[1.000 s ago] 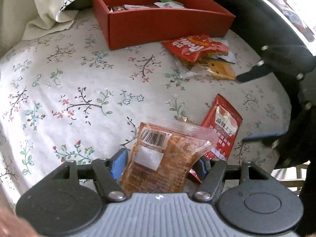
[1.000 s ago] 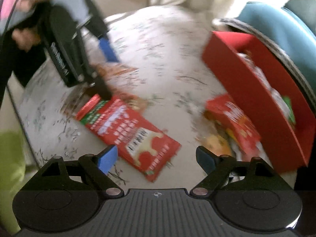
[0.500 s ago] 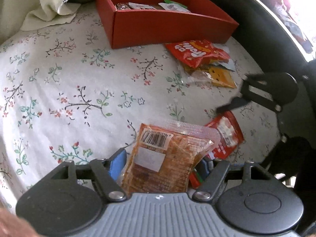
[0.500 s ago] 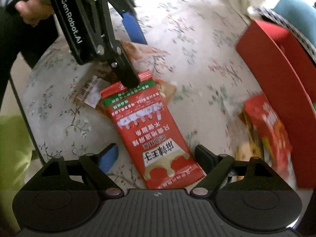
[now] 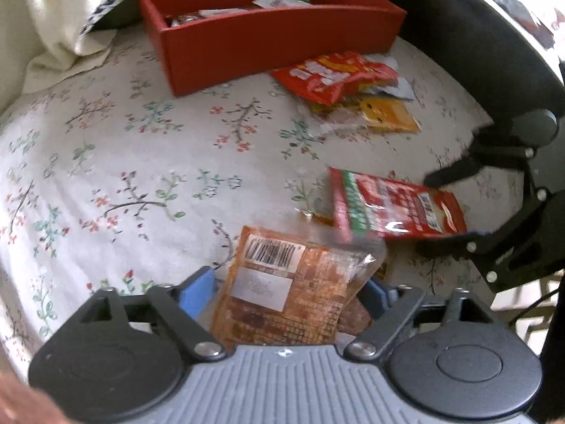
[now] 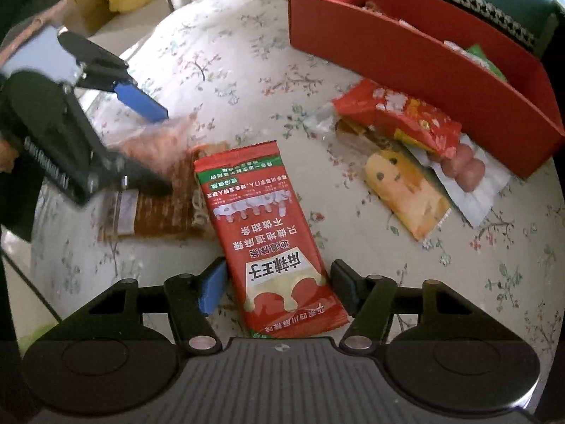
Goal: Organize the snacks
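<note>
My left gripper [image 5: 287,289] is shut on an orange-brown snack packet [image 5: 286,289] with a barcode label, held just above the floral cloth; it also shows in the right wrist view [image 6: 152,141]. My right gripper [image 6: 277,284] is open, its jaws on either side of the near end of a long red packet [image 6: 268,236] with Chinese print lying on the cloth. That red packet shows in the left wrist view [image 5: 392,208] with the right gripper [image 5: 455,205] around its far end. A red box [image 5: 268,31] holding a few snacks stands at the back.
A heap of snacks lies by the box: a red bag [image 6: 395,113], an orange packet [image 6: 406,190] and a sausage pack [image 6: 466,166]. A flat brown packet [image 6: 162,212] lies under the left gripper. A white cloth [image 5: 60,21] hangs at the back left. The table edge curves close on the right.
My right gripper has moved in over the long red packet until its open jaws straddle the near end. My left gripper has kept its hold on the orange-brown packet and lifted it slightly.
</note>
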Motion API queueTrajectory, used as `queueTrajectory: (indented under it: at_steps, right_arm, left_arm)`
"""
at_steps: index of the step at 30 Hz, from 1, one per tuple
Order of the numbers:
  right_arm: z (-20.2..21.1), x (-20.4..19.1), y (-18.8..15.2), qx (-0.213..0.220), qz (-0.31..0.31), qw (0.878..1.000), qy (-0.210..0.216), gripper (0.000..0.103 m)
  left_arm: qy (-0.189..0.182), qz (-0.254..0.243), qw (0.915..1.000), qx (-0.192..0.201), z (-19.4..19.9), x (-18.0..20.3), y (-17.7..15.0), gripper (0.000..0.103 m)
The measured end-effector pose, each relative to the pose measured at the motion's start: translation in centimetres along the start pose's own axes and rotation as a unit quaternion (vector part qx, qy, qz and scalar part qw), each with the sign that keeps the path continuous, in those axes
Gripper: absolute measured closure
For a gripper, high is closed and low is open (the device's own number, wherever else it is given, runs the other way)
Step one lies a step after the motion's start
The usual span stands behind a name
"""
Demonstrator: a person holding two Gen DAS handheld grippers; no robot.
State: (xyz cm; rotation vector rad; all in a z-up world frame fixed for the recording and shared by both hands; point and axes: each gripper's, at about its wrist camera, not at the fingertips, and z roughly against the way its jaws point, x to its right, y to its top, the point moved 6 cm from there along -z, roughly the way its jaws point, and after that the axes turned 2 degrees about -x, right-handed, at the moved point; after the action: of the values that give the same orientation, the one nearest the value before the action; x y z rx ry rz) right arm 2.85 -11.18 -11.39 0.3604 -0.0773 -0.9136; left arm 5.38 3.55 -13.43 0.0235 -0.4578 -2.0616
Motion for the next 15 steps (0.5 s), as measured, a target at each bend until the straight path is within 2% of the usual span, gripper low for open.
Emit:
queueTrajectory:
  at_steps: [2, 4, 9, 11, 12, 14, 15]
  right_arm:
    - [-0.2, -0.4, 0.0, 0.001, -0.001, 1.0, -0.001, 0.024]
    - [-0.5, -0.6, 0.5, 0.008, -0.003, 1.0, -0.001, 0.023]
    - [-0.7, -0.2, 1.1, 0.011, -0.012, 1.0, 0.0, 0.022]
    - [-1.2, -0.3, 1.3, 0.009, -0.007, 1.0, -0.018, 0.023]
    - [-1.3, -0.4, 1.3, 0.007, -0.004, 1.0, -0.023, 0.026]
    - [-1.2, -0.6, 1.4, 0.007, 0.0, 1.0, -0.031, 0.028]
    - [-1.1, -0.5, 1.4, 0.008, -0.005, 0.999, -0.03, 0.032]
  left_arm:
    - [0.016, -0.021, 0.9996, -0.003, -0.3, 0.5, -0.1, 0.018]
    - [0.026, -0.034, 0.9991, -0.004, -0.4, 0.8, -0.3, 0.017]
    - [0.018, -0.007, 0.9998, -0.007, 0.2, -0.4, -1.2, 0.017]
    - [0.036, -0.02, 0.9991, -0.004, 0.2, -0.1, -1.5, 0.018]
    - [0.042, -0.027, 0.9987, 0.0, 0.3, 0.2, -1.5, 0.019]
    - [0.036, -0.026, 0.999, 0.007, 0.6, 0.4, -1.4, 0.033]
    - [0.034, -0.024, 0.9991, 0.011, 0.8, 0.4, -1.3, 0.036]
